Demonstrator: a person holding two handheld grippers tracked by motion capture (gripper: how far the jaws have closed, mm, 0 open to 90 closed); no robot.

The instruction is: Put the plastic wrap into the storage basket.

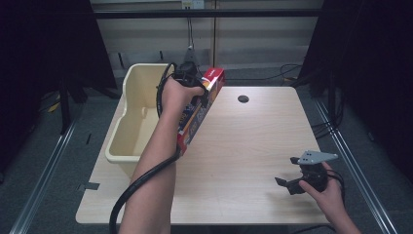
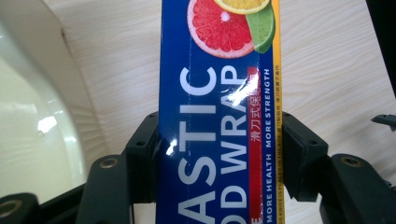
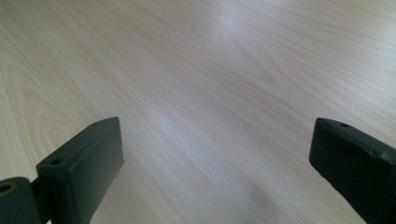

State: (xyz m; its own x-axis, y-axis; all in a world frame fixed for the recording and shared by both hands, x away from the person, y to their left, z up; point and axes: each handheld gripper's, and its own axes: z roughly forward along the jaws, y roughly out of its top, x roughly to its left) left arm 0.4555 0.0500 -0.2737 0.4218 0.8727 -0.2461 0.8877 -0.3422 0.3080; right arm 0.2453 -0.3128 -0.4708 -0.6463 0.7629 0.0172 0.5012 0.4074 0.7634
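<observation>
Left gripper (image 1: 195,92) is clamped on a long plastic wrap box (image 1: 200,109), raised over the table (image 1: 243,161) beside the right rim of a cream tub (image 1: 139,112). In the high view the box slants, red end (image 1: 214,75) far and high, near end low toward the person's left forearm (image 1: 151,180). The left gripper view looks down the blue face of the box (image 2: 217,130): white lettering, a strip of Chinese text on red, citrus slices printed at the top. Both jaws press flat against the box's long sides. The tub wall (image 2: 32,121) sits at the left of that view, pale wood beyond it.

Right gripper (image 1: 290,179) rests low near the table's near right corner, held by the right hand (image 1: 328,187), grey plate (image 1: 316,156) on top. Its jaws stand wide apart, nothing between them; the right gripper view has bare wood grain (image 3: 210,93) between them.

Small round hole (image 1: 243,99) in the table top near the far edge
</observation>
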